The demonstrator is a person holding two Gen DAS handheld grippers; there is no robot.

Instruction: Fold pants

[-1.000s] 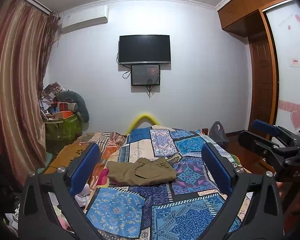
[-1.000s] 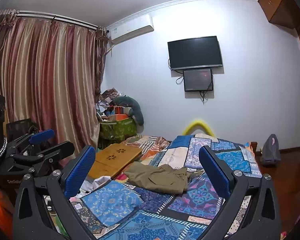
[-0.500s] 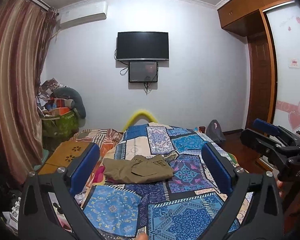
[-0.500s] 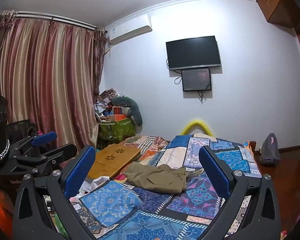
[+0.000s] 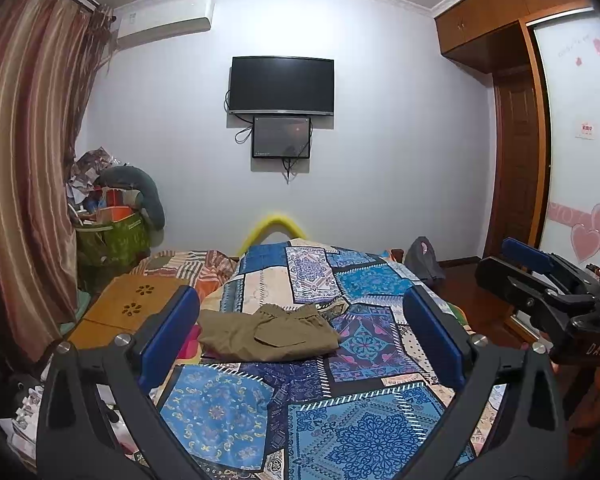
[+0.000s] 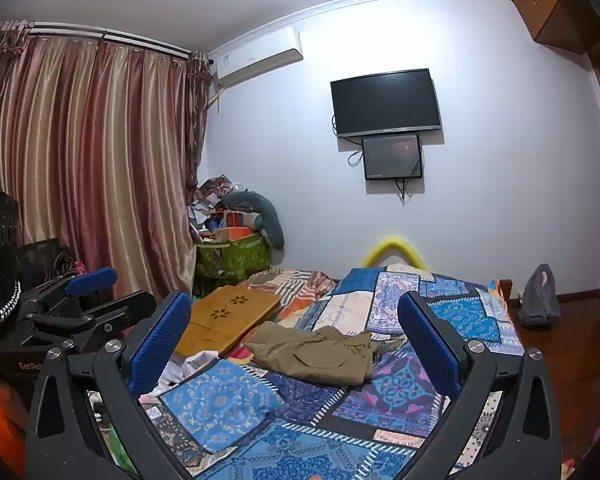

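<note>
Both views had drifted slightly left, nothing else changed. Left tongs (image 5: 300, 332) and right tongs (image 6: 294, 330) hung spread and empty, held back from the pants (image 5: 266, 334), which lay folded on the quilt (image 5: 364, 432), apparently finished.

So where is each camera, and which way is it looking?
Left wrist: sits on the left hand-held gripper, faces down the bed at the khaki pants; the right hand-held gripper shows at its right edge.
Right wrist: sits on the right hand-held gripper, same direction; the left one shows at its left edge.
Both share pants, TV.
</note>
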